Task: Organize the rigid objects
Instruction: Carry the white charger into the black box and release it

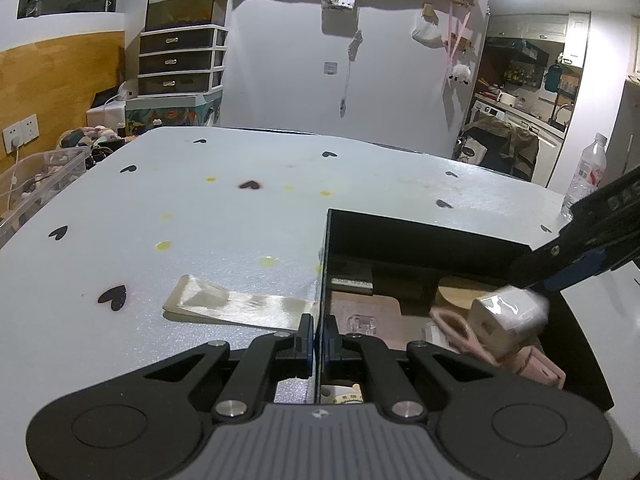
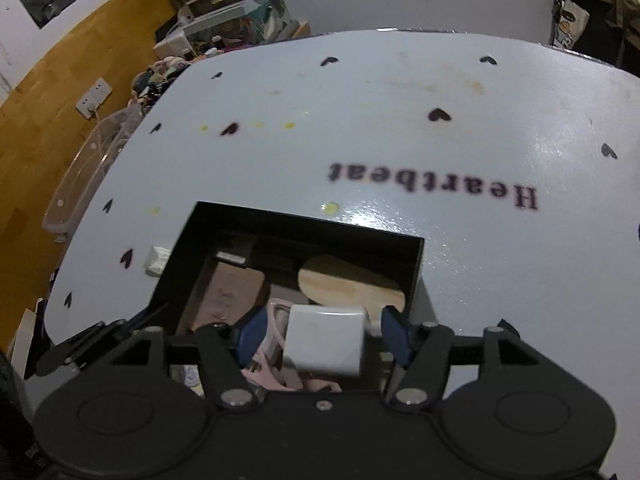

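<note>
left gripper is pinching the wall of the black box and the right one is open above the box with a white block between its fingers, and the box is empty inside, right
Not quite: the black box is not empty. The right wrist view shows a wooden board, a brown piece and pink items inside. The left gripper does pinch the wall; the right gripper is open around the white block.

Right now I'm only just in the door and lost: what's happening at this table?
A person is tidying small items into a black box on the white table. The left tool is closed on the box's left wall, steadying it. The right tool is open above the box, with a white block between its fingers, which don't appear to touch it. Pink scissors and a wooden board already lie inside.
</note>
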Available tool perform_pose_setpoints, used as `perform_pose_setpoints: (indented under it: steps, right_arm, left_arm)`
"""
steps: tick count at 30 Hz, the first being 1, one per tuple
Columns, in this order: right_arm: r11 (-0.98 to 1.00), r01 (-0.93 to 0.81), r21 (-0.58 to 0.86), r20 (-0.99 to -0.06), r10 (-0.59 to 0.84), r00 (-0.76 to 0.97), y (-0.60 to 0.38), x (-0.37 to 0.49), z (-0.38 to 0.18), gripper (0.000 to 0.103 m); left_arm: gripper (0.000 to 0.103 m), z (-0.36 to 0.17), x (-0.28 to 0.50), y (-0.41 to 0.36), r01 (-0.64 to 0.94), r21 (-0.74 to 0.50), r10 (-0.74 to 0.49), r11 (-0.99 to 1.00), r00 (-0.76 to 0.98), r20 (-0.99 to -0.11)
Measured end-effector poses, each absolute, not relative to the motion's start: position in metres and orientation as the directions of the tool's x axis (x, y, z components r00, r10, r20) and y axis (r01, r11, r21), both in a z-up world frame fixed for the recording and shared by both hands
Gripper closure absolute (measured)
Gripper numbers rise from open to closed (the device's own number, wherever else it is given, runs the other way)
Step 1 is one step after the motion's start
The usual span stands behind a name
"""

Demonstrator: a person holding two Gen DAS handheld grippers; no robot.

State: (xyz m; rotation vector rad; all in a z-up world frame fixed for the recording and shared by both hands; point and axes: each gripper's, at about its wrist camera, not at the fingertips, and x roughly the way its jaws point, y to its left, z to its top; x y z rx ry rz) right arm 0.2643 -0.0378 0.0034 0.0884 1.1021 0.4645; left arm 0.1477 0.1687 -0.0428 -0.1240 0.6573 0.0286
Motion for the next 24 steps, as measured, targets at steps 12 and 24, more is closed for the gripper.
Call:
perform_pose_setpoints:
  steps: [12, 24]
  right_arm:
    - [0.9, -0.313, 0.304, -0.844, 0.407, 0.35, -0.041, 0.256, 0.006, 0.017]
    - [0.832, -0.403, 0.381, -0.798, 0.516, 0.31, -0.024, 0.267, 0.002, 0.048]
  left_arm:
    - [0.099, -0.043, 0.149, 0.168, -0.071, -0.101, -0.006, 0.992, 0.788, -0.616]
    - [0.099, -0.042, 0.15, 0.166, -0.076, -0.095, 0.001, 0.993, 0.785, -0.62]
